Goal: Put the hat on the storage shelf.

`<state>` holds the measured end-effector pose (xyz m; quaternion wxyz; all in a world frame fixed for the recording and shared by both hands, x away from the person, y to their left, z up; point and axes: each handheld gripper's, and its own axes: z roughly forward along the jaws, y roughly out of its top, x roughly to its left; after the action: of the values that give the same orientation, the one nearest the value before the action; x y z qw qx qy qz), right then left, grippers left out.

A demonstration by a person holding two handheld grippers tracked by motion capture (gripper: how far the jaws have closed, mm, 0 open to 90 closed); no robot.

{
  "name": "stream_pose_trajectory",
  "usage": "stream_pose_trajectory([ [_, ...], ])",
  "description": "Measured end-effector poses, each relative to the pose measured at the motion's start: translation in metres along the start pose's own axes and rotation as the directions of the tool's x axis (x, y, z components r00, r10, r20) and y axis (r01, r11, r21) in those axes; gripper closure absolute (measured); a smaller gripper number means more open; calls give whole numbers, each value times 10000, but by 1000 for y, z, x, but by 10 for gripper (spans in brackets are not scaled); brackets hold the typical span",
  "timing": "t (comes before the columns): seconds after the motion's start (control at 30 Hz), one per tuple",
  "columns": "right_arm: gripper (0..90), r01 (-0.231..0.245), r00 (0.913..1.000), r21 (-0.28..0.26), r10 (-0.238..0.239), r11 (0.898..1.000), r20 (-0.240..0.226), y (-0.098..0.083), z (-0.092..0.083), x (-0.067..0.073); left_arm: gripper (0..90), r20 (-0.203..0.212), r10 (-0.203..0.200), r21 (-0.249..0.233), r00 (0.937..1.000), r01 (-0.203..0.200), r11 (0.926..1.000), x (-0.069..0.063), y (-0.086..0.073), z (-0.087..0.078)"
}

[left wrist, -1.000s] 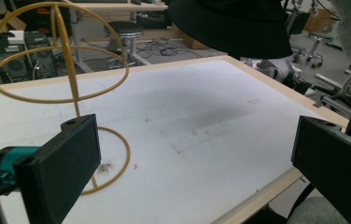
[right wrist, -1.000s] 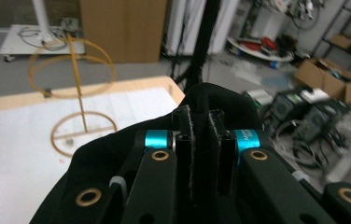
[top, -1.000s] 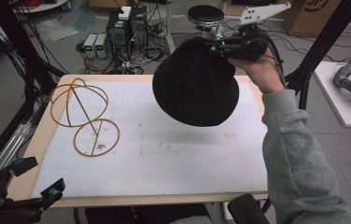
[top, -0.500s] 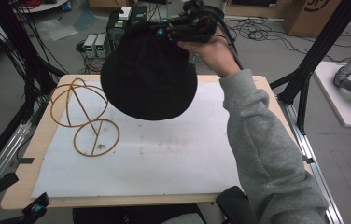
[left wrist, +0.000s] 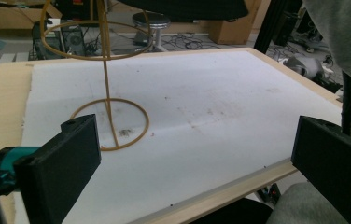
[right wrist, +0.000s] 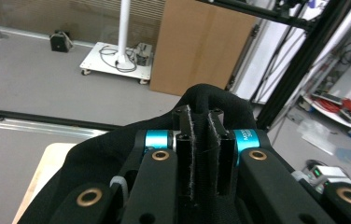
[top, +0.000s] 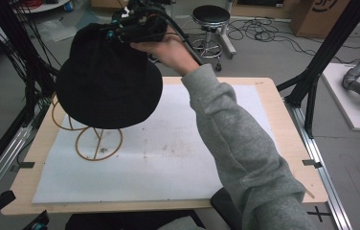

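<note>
Hat: a black bucket hat (top: 108, 81) is held up in the air above the wire hat stand (top: 94, 143), at the table's far left; its crown fabric is pinched at the top.
Right gripper: the right gripper (right wrist: 200, 154) is clamped tight on a fold of the hat's crown, jaws fully closed on the cloth.
Change: over the last second the hat has been carried from the table's middle across to the left, so that it now hangs over the stand; lowering it onto the stand's top loop is judged to be next.
Left gripper: the left gripper (left wrist: 197, 163) is held low at the near edge with jaws wide apart, nothing between them.
Containers: none are seen; the white mat (top: 178, 158) bears the stand alone.
</note>
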<state>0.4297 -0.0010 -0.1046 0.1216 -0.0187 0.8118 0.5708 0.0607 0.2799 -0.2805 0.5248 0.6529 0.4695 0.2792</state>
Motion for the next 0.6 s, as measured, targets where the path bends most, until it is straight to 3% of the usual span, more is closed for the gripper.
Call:
stream_pose_trajectory([
  [0.03,845,-10,9999,34,10,10000,-114,0,14,0,18,31,28,72,10000,-28,10000,-2,-1,2],
  [0.1,845,-32,9999,40,32,10000,-126,0,17,1,18,83,86,160,9999,-88,9998,-4,-2,4],
  [0.13,845,-80,9996,67,82,9999,-277,-1,31,2,18,111,111,204,9999,-114,9997,-6,-2,6],
  [0.17,845,-80,9996,67,82,9999,-277,-1,31,2,18,156,143,244,9998,-147,9996,-8,-3,8],
  [0.2,845,-170,9991,52,172,9998,-399,-2,45,3,18,230,160,280,9996,-166,9995,-9,-3,9],
  [0.23,845,-170,9991,52,172,9998,-399,-2,45,3,18,291,171,284,9994,-179,9994,-10,-4,10],
  [0.43,844,-204,9965,189,218,9996,-801,-7,85,12,18,570,307,425,9979,-331,9985,-14,-7,17],
  [0.6,844,-110,9965,424,145,9990,-827,-10,103,17,18,577,309,372,9979,-330,9988,-14,-6,17],
])
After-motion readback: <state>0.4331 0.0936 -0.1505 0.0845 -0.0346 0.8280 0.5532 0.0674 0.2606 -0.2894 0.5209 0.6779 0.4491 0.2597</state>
